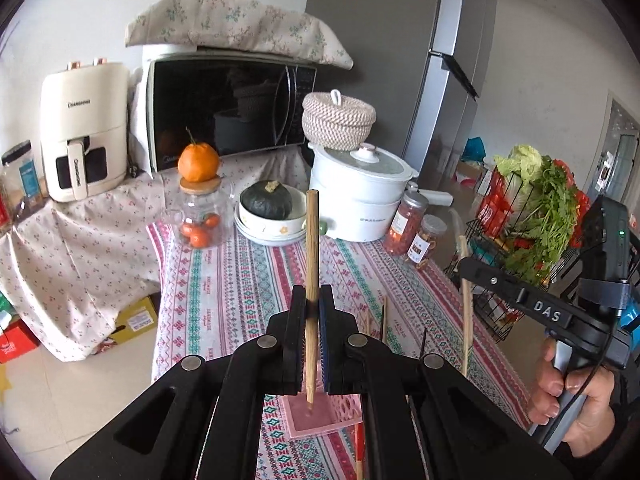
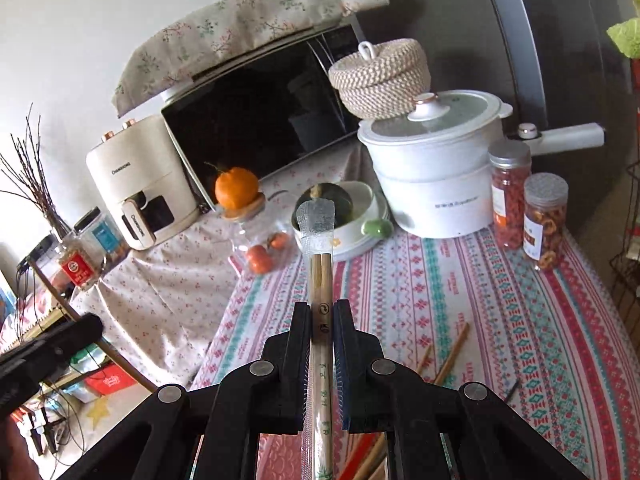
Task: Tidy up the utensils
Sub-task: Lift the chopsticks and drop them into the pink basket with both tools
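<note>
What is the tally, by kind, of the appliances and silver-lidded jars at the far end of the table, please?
Air fryer: 1
Microwave: 1
White electric pot: 1
Silver-lidded jars: 2
Total: 5

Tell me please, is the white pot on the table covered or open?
Covered. The white pot has its glass lid sitting flat on the rim, with the white knob on top.
</note>
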{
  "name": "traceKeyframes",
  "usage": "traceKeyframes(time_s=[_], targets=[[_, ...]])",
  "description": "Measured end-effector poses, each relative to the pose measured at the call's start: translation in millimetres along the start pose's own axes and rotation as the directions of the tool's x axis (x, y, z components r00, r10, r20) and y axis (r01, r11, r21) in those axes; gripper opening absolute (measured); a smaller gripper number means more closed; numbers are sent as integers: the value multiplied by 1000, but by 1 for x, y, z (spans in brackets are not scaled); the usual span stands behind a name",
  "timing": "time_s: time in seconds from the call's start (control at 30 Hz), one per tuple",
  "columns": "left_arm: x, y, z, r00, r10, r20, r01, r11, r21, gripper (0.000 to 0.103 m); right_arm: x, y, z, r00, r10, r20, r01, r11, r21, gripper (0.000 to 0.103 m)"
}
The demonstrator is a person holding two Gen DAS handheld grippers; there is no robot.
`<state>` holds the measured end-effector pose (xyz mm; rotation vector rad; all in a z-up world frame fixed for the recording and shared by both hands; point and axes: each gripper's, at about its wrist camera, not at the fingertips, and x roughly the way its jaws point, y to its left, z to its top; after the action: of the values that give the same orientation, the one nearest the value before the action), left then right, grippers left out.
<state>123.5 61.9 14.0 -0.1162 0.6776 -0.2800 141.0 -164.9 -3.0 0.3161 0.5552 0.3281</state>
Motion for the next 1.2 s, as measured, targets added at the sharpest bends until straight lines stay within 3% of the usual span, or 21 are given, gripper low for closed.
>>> traceKeyframes(time_s=[0.13,0.33,0.57,0.63,0.7,0.77,0.93,1.13,1.2], targets=[[29,12,-8,997,23,-77,-25,999,-27,6,3,16,-1,998,35,61,-35,999,-3,10],[41,20,-4,998,2,-67,-2,1000,-11,6,15,42,-3,991,49,126,-50,999,7,10],[38,39,3,996,-55,-70,47,992,-118,8,48,62,-8,988,18,152,-21,1000,12,10],[30,39,2,996,-50,-68,42,992,-119,14,55,66,-14,984,-23,178,24,1000,-5,10],[22,41,0,997,-46,-63,38,992,-117,35,61,69,-20,976,-72,205,80,996,-31,10],[16,44,-3,997,-28,-66,20,993,-119,43,66,72,-26,972,-101,214,115,992,-52,10],[13,54,-11,995,-2,-104,-12,990,-140,43,75,77,-45,973,-132,191,152,984,-89,11],[14,60,-17,993,37,-114,-54,987,-150,57,73,76,-53,981,-131,145,148,982,-115,13],[14,61,-19,990,59,-127,-78,985,-153,63,69,75,-50,987,-119,111,132,983,-126,27]])
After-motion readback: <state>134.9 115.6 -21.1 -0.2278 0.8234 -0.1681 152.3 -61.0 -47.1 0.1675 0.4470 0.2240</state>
